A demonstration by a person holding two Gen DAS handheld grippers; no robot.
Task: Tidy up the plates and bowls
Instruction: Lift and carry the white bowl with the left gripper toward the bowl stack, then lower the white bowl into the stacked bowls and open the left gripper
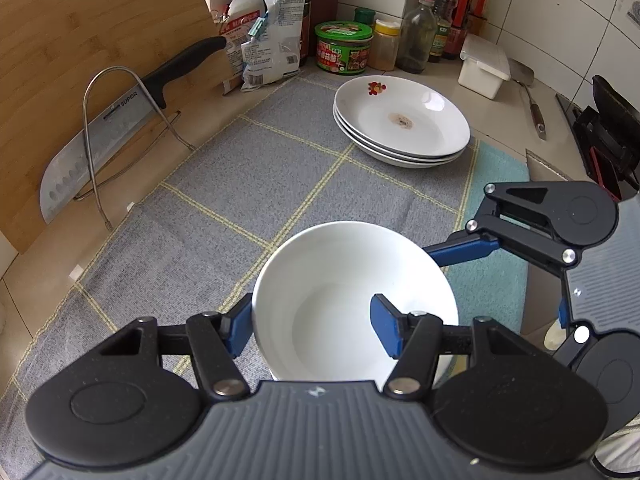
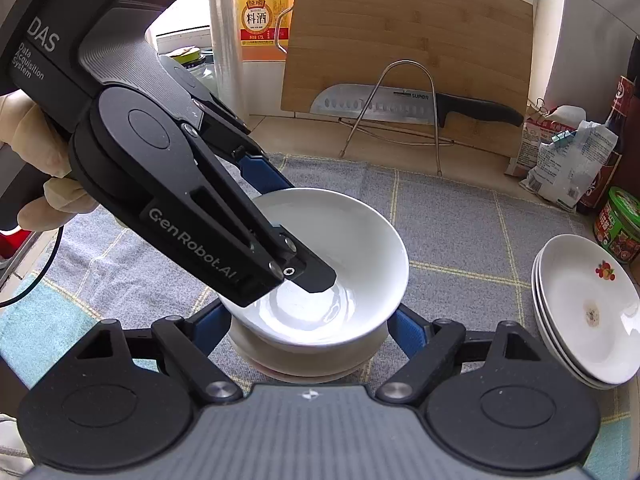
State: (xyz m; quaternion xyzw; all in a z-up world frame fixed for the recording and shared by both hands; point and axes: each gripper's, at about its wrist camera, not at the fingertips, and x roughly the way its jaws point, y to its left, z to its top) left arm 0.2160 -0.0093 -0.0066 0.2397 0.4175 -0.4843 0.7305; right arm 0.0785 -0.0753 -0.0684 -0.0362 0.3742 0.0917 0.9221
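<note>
Gripping (left wrist view): left gripper is clamped on the wall of the white bowl, one blue finger outside the rim, one inside.
Bowl place: over the near part of the grey mat, close to the mat's right edge where the teal cloth starts.
Right gripper: comes in from the right edge, one blue finger running behind the bowl (tip hidden).
Plates: stack of white ones with a fruit print, at the far right edge of the mat.
Left edge of worktop: knife in a wire rack, leaning on the cutting board.
Back edge of worktop: green-lidded jar, bags, bottles.
Right wrist view, right gripper: its two blue fingers sit against opposite sides of the lower bowl, pads touching it, so a grip.
White bowl here: tilted, nested in the lower bowl; both near the front edge of the mat.
Under the lower bowl: a reddish rim shows (cannot tell what it is).
Left gripper here: reaches in from the top left corner, finger inside the white bowl.
Hand: at the left edge, holding the left gripper's handle.
Plates here: right edge of the mat, well apart from the bowls.
</note>
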